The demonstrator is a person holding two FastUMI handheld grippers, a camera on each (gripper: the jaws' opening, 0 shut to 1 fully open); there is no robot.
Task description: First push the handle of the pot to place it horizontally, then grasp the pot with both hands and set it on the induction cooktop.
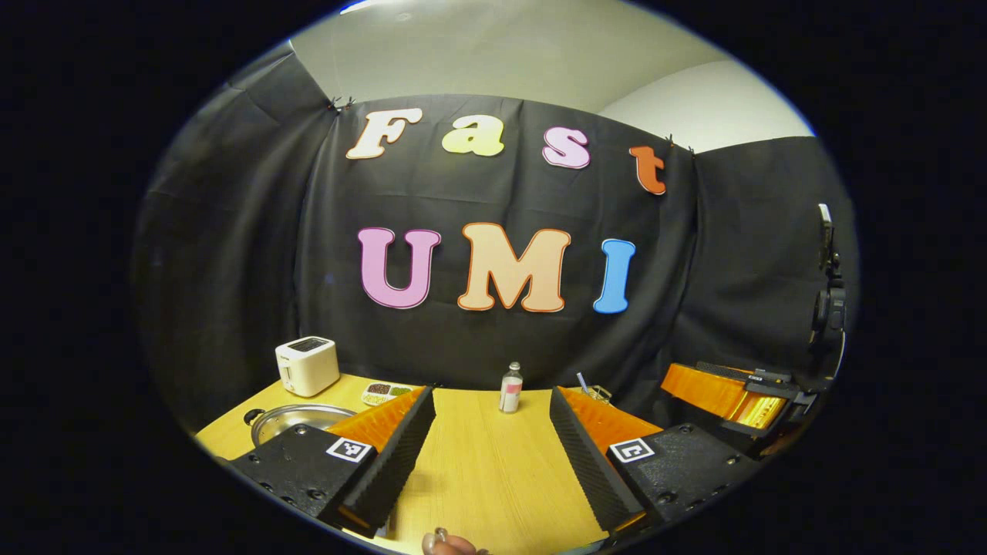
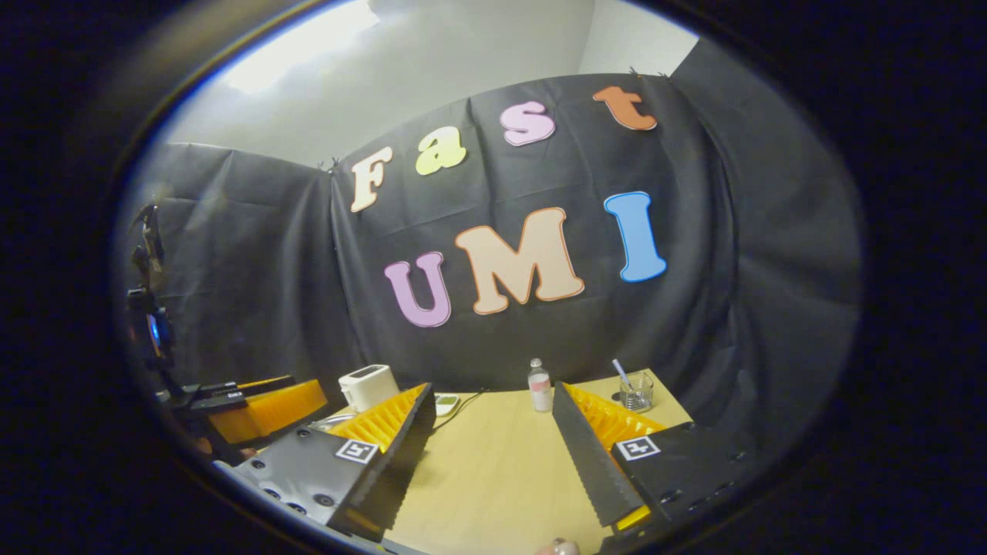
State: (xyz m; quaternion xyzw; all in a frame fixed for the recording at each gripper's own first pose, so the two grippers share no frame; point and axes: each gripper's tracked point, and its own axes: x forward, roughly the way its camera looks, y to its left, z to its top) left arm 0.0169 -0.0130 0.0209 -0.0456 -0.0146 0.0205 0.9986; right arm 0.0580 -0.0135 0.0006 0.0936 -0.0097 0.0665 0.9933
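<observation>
My left gripper (image 1: 491, 455) and right gripper (image 2: 490, 455) both gape over the smooth wooden table (image 1: 493, 470); the round steel pot (image 1: 297, 420) (glossy lid) sits left.

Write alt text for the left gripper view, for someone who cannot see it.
An open two-finger gripper hangs over a light wooden table, holding nothing. A shiny steel pot lid with a black knob lies at the left, near a white toaster; a small clear bottle stands by the black cloth wall.

Cream toaster (image 1: 307, 365); silver pot (image 1: 297, 420); light wood table (image 1: 493, 470).
</observation>
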